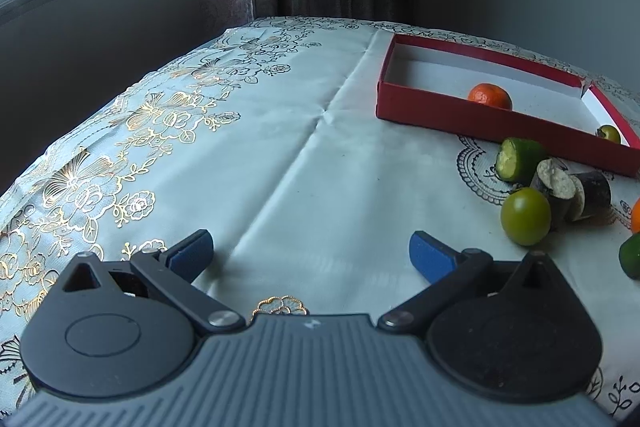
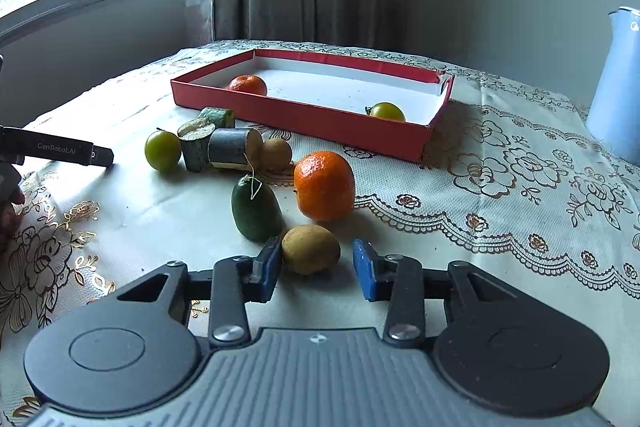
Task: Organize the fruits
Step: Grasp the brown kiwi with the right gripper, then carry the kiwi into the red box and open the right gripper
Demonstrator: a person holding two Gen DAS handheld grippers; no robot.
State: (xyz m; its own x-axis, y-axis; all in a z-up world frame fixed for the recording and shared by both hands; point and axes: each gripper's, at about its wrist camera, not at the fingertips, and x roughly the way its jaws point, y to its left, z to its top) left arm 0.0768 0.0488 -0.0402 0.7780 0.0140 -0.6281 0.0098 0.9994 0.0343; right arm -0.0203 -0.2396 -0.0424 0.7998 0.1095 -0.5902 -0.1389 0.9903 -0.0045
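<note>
Worktop (image 2: pixel 500 187): covered by a pale cloth with floral trim.

Red box (image 2: pixel 304 117): shallow, white inside, at 12 o'clock in the right wrist view. Holds an orange (image 2: pixel 248 85) near its left end and a green fruit (image 2: pixel 387 111) near its right end.

Loose fruit, on the cloth in front of the box:
- large orange (image 2: pixel 325 185), at centre;
- dark green fruit (image 2: pixel 257 209), just beside the large orange at its 9 o'clock;
- brown fruit (image 2: pixel 311 249), nearest the camera;
- small brown fruit (image 2: pixel 276 153), at 11 o'clock of the large orange;
- green ball (image 2: pixel 163 150) and three cut pieces (image 2: pixel 230 149), at 10 o'clock.

Right gripper (image 2: pixel 316 269): jaws apart, either side of the brown fruit; left pad touching or nearly so, right pad clear of it.

Left gripper (image 1: pixel 310 253): jaws wide apart over bare cloth, holding nothing; fruit group at its 2 o'clock.

Blue jug (image 2: pixel 616 87): at 2 o'clock, right edge of the worktop.
</note>
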